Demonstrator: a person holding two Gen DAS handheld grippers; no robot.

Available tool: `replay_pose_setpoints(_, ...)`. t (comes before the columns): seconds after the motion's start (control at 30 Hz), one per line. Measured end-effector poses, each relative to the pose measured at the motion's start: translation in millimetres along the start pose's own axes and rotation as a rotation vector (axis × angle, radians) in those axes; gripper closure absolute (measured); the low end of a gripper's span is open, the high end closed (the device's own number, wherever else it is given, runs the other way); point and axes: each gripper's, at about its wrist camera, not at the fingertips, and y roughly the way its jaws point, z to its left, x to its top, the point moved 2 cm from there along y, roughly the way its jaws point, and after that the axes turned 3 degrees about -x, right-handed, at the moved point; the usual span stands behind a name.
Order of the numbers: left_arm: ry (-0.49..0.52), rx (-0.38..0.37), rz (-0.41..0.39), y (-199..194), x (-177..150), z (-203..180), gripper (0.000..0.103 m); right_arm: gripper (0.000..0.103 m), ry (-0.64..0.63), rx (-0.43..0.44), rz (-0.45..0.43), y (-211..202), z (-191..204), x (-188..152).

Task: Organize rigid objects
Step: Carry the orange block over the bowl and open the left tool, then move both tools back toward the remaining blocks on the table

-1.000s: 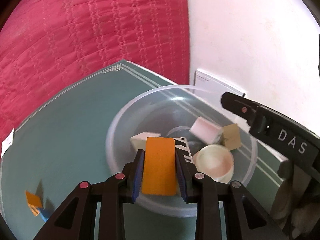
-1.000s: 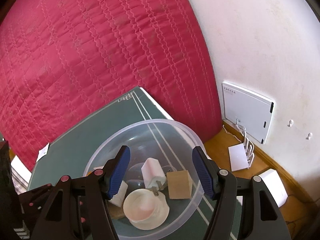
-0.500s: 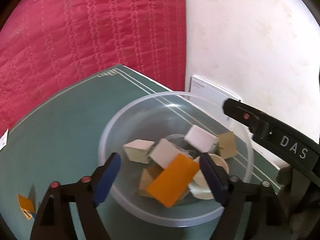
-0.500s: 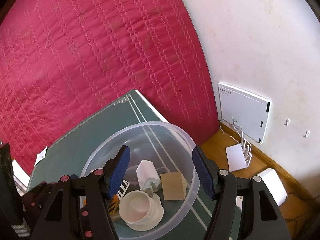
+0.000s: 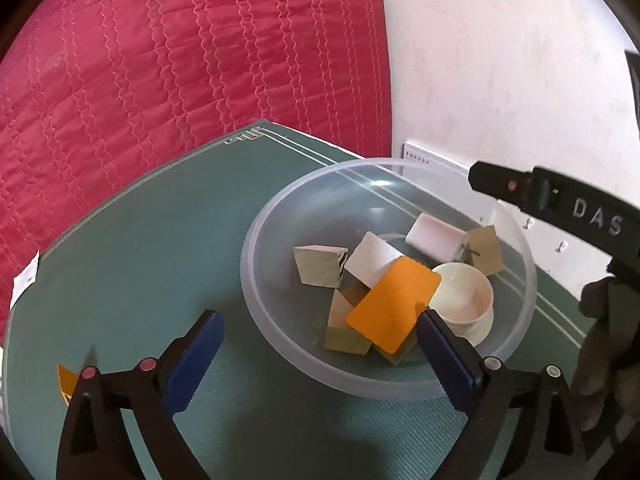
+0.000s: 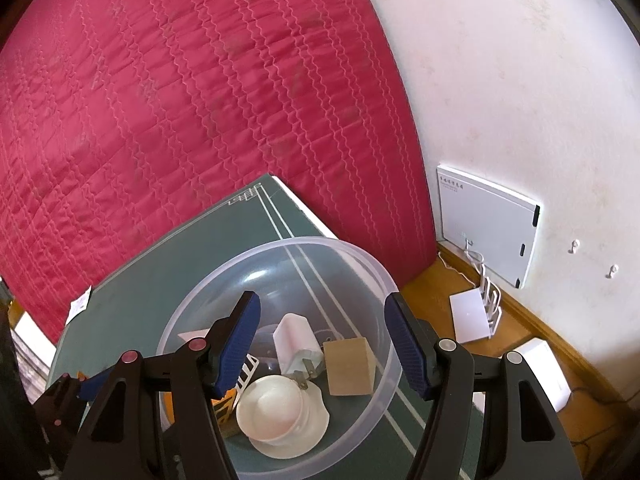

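Far left on the green mat (image 5: 132, 280): an orange scrap (image 5: 66, 380). Left gripper (image 5: 320, 356) jaws have just been opening, released, nothing between the pads. Orange card (image 5: 394, 306) lies in the clear bowl (image 5: 260, 280), propped on wooden blocks (image 5: 320, 266). Right: white cup (image 5: 468, 300), charger (image 6: 298, 340). Right gripper (image 6: 322, 344) above the bowl, parted, empty.

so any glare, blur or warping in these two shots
Left wrist view: sharp, a window glint on the clear bowl's far wall, the green mat edges bow. Right wrist view: also sharp, a softer glint inside the bowl, dark corners.
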Motion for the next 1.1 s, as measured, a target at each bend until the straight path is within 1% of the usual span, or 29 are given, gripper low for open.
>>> replay_pose_setpoints(0.17, 0.017, 0.026, 0.006, 6.9, -0.2, -2.9, 0.003, 0.037, 0.000, 0.000, 0.000, -0.4, 0.1, -0.1)
replay_pose_setpoints(0.3, 0.032, 0.070, 0.019, 16.8, 1.4, 2.8, 0.003, 0.037, -0.004, 0.000, 0.000, 0.1, 1.2, -1.5)
replay_pose_setpoints(0.53, -0.044, 0.116, 0.028, 24.8, 6.3, 28.2, 0.003, 0.037, -0.017, 0.000, 0.004, 1.2, 4.7, -5.8)
replay_pose_setpoints(0.77, -0.088, 0.133, 0.023, 22.6, 7.7, 43.0, 0.003, 0.037, -0.018, -0.002, 0.003, 1.0, 4.6, -6.4)
replay_pose_setpoints(1.1, -0.137, 0.118, 0.002, 11.5, 4.2, 56.2, 0.002, 0.037, -0.008, -0.008, 0.004, 3.1, 2.4, -5.7)
